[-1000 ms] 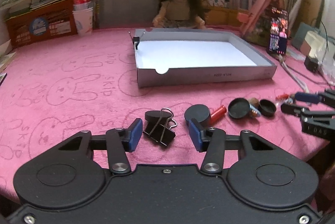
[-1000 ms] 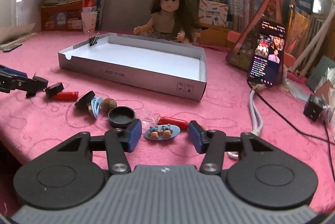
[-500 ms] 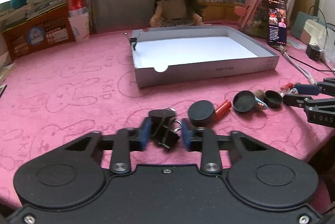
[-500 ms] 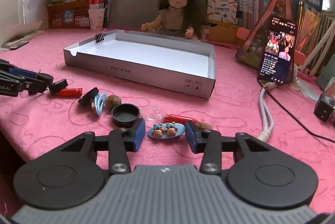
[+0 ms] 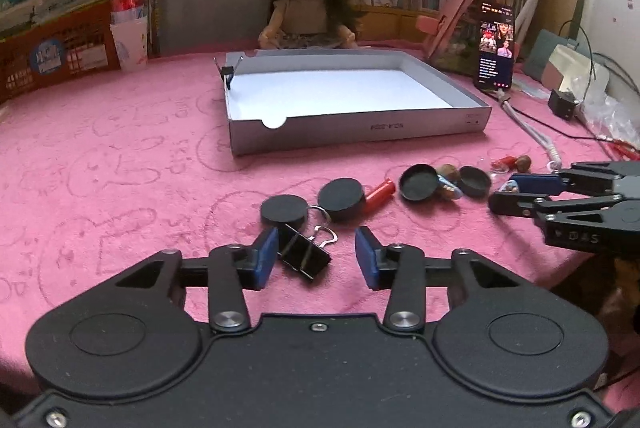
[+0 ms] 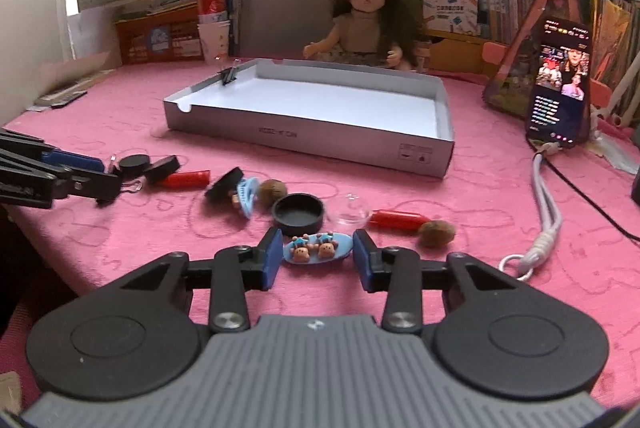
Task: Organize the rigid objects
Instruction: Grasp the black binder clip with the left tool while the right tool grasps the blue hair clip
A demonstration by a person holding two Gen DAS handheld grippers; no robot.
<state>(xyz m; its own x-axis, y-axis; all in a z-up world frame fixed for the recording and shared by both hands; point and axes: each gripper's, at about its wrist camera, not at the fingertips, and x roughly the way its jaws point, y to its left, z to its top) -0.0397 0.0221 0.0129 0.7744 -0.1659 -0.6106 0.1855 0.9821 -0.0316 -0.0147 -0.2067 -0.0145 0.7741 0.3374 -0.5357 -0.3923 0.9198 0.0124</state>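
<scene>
Progress looks slight — the grey box [image 5: 360, 126] on the pink cloth [image 5: 120, 164] has a bare white floor, with only one small binder clip [image 5: 228, 72] fixed on its far-left rim. Everything else to be sorted lies loose in front of it: black round caps [image 5: 342, 193], a red tube [image 5: 380, 190], an open black lid [image 6: 297, 214], a clear dome [image 6: 352, 214], another red tube [image 6: 398, 219], two brown nuts [image 6: 436, 233] and a blue clip piece [image 6: 248, 194].

Left gripper [image 5: 316, 256] sits low over the cloth with its jaws spread. A black binder clip [image 5: 304, 256] lies between them, touching the left pad and well clear of the right one, so it is not pinched.

Right gripper [image 6: 316, 258] has its jaws drawn in close around a blue oval charm with two bears [image 6: 317, 248]. The pads look to be at or just beside its ends — whether they truly press it, I cannot tell.

By my reading, nearly the whole job is left: each loose piece has yet to go into the box, beginning with these two.
</scene>
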